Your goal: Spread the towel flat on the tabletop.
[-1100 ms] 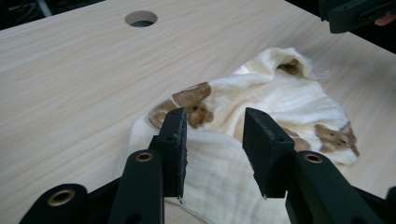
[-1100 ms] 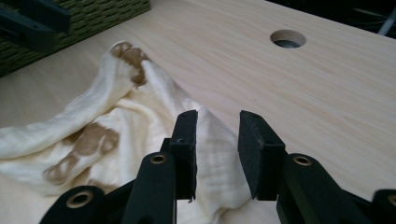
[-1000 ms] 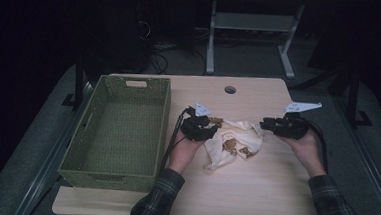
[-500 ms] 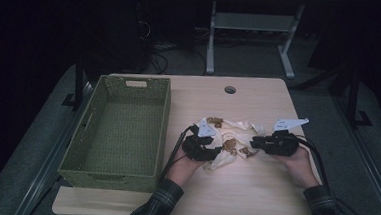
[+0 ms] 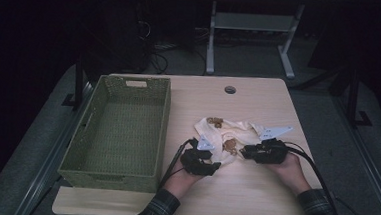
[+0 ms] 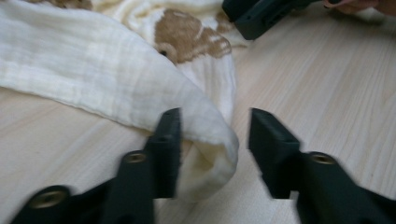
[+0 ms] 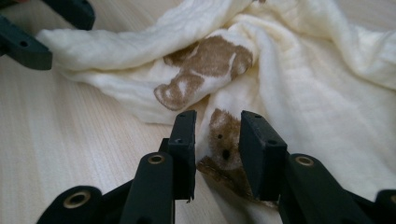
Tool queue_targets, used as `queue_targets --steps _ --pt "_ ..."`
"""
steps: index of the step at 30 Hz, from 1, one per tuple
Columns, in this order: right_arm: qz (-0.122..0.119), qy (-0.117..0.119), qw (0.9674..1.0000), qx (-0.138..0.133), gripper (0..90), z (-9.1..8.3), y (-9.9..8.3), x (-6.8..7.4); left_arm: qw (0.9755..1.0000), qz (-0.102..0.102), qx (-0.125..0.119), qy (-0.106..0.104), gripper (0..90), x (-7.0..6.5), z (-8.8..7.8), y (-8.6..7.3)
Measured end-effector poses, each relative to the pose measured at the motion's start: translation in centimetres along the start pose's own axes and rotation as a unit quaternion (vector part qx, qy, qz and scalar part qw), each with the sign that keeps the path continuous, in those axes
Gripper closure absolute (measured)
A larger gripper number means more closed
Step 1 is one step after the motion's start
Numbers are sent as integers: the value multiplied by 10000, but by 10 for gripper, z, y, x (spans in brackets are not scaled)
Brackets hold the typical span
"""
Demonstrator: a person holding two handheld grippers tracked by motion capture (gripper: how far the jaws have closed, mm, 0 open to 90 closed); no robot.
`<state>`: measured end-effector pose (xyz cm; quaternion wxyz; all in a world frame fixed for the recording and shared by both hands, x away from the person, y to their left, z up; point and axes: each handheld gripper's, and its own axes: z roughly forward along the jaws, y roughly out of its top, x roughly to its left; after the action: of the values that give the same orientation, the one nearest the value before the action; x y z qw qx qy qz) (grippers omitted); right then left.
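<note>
A cream muslin cloth (image 5: pixel 227 132) printed with brown bears lies crumpled on the wooden table (image 5: pixel 253 196), between my two grippers. At its near left, my left gripper (image 5: pixel 217 165) straddles a rolled fold of the cloth (image 6: pixel 93 70). In the left gripper view (image 6: pixel 212 135) one jaw touches the fold and the other stands clear of it, though the jaws have just been closing. My right gripper (image 5: pixel 246 152) comes in from the right. In the right gripper view (image 7: pixel 217 135) its jaws pinch a cloth edge (image 7: pixel 303 93) printed with a bear.
A green woven basket (image 5: pixel 111 175) stands empty on the left half of the table, close to my left hand. A round cable hole (image 5: pixel 230 90) sits near the far edge. Dark floor and a metal stand lie beyond the table.
Both hands have come toward the near edge and lower onto the table. The cloth now stretches farther back, and each gripper sits at its near edge.
</note>
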<state>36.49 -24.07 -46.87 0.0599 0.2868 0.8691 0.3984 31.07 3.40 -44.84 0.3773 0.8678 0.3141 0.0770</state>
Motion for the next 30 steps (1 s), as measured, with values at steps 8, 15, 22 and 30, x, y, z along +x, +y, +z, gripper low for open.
queue_targets --steps 8,15,22,30 --pt "-43 -52 10000 7 883 -7 1 -3 10000 93 22 9 858 -1 -4 4" --pt "-5 -121 9996 -239 886 -31 2 -8 9992 -5 -385 52 867 4 -19 8" --pt "59 -331 9974 -643 886 -66 1 -20 9972 -112 -736 117 869 7 -31 12" --pt "271 -531 9954 -749 886 -87 -4 -36 9970 -253 -656 313 869 9 -28 15"
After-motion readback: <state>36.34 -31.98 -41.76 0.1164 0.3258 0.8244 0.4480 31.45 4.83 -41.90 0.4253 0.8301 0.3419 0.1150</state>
